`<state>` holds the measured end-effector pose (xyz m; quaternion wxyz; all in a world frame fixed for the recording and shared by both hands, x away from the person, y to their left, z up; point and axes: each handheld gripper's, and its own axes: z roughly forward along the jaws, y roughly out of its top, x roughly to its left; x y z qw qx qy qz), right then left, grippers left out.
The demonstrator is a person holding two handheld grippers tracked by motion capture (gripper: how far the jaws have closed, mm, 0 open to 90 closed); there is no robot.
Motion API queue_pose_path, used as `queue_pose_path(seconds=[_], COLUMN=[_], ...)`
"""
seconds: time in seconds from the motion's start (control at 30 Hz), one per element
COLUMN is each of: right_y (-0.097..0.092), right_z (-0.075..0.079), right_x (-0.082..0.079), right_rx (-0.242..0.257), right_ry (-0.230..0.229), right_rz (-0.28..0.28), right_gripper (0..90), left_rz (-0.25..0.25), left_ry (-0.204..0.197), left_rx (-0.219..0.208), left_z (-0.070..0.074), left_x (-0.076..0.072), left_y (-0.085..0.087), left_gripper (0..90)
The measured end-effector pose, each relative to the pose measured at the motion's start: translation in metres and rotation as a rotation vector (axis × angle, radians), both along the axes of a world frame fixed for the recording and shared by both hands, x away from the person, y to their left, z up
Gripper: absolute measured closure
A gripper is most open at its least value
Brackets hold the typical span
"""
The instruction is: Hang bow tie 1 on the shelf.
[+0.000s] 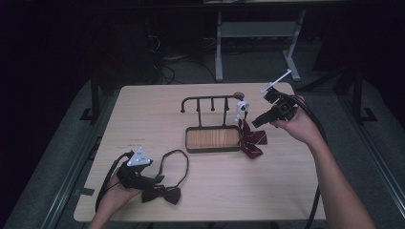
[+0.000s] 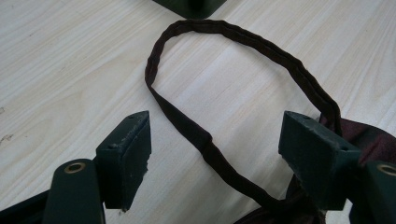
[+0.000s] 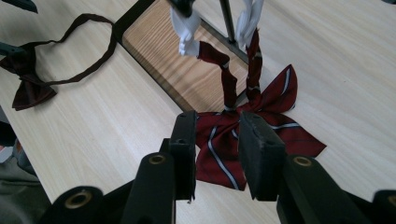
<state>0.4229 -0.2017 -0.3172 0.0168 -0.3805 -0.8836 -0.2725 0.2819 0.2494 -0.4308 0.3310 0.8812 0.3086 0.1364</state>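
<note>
A dark maroon bow tie (image 1: 165, 194) lies at the table's front left, its strap loop (image 1: 175, 164) spread toward the centre. My left gripper (image 1: 154, 181) rests beside it. In the left gripper view this gripper (image 2: 215, 126) is open wide over the strap (image 2: 187, 126), with the bow (image 2: 373, 140) at its right jaw. A red striped bow tie (image 1: 250, 140) hangs by a white clasp (image 1: 242, 109) from the right end of a black hook rack (image 1: 210, 100), its bow resting on the table. My right gripper (image 3: 217, 119) hovers just above that bow (image 3: 275, 100), open, pads apart from the cloth.
The rack stands on a wood-floored tray (image 1: 212, 138) with a dark rim, mid-table. The table's right edge (image 1: 305, 143) is close to my right hand. A grey metal frame (image 1: 258, 28) stands on the floor behind the table.
</note>
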Motion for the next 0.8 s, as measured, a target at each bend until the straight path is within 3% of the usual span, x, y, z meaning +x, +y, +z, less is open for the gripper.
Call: queue_pose_path(seconds=[0.8], right_y=[-0.013], right_z=[-0.022], right_x=[-0.025], right_rx=[0.052], right_ry=[-0.001], right_rz=[0.010], right_gripper=[53.8], left_rz=[0.005], left_ry=[0.009], left_rx=[0.002], left_z=[-0.001], left_x=[0.001], left_y=[0.000], left_gripper=[25.9])
